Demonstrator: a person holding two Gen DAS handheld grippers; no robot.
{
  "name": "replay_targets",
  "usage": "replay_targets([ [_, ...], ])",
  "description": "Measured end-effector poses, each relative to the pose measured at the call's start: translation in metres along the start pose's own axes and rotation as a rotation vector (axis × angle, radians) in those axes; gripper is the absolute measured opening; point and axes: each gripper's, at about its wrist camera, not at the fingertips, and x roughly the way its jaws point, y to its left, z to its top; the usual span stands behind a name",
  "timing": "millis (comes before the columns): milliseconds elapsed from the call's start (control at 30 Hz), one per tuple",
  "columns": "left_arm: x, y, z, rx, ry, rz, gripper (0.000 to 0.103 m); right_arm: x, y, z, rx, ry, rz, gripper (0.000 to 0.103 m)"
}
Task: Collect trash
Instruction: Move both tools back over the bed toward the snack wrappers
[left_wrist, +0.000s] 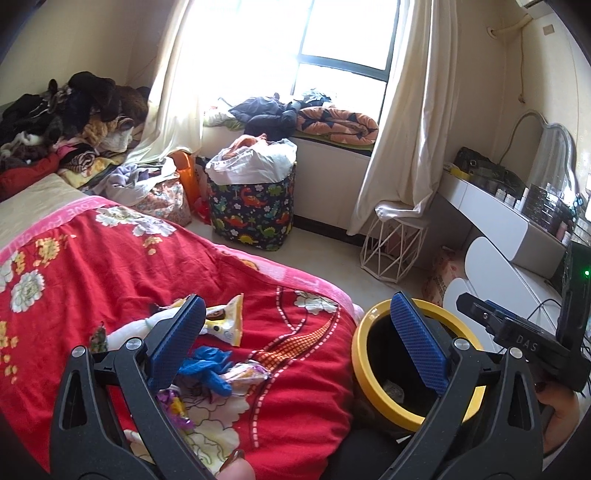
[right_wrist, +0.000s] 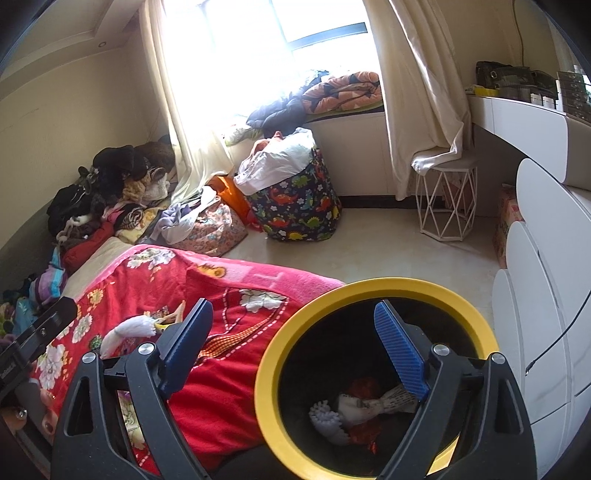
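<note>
Trash lies on the red flowered blanket: a blue glove, a yellow snack wrapper, a clear wrapper, a purple wrapper and a white tissue. My left gripper hangs open above them, holding nothing. A black bin with a yellow rim stands beside the bed. My right gripper is open and empty, with its right finger over the bin's yellow rim. Crumpled paper and red scraps lie in the bin.
A dinosaur-print hamper and bags stand under the window. A white wire stool and a cardboard box sit near the white vanity on the right. Clothes are heaped at the bed's far end.
</note>
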Motion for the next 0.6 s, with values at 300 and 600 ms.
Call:
replay_targets([
  [300,-0.008,0.028,0.004,-0.044,-0.013,0.046,0.092,-0.001,0.030,-0.005,-0.052,0.004,0.044,0.089],
  [600,-0.011,0.068,0.003,-0.097,-0.014,0.129,0.092,0.010,0.060,-0.013,-0.096,0.041,0.100,0.089],
])
